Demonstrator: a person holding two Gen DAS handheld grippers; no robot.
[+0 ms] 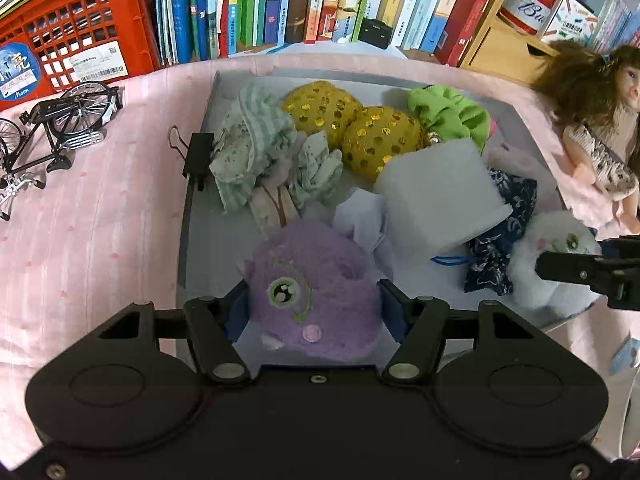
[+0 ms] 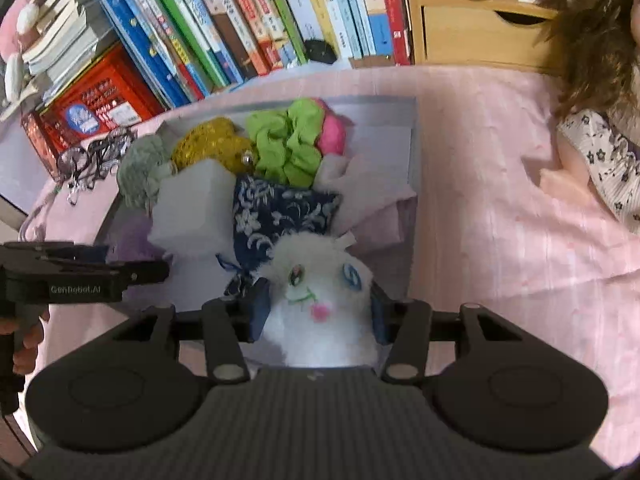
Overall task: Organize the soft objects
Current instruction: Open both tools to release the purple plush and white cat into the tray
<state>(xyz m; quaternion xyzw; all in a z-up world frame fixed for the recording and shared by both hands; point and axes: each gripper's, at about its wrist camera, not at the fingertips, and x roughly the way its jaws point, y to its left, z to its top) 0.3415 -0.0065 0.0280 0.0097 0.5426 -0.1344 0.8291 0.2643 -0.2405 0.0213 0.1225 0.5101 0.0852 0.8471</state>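
Gripping purple plush (image 1: 316,292) in left tool (image 1: 314,312) and white plush (image 2: 320,300) in right tool (image 2: 318,312); either could snag the blue pouch (image 2: 276,216) at twelve o'clock.

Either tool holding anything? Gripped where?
Left tool grips the purple plush by its sides; right tool grips the white plush likewise.

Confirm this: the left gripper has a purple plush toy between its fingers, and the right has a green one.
Not quite. The right gripper has a white plush toy, not green, as the right wrist view shows. The left gripper does have the purple plush toy.
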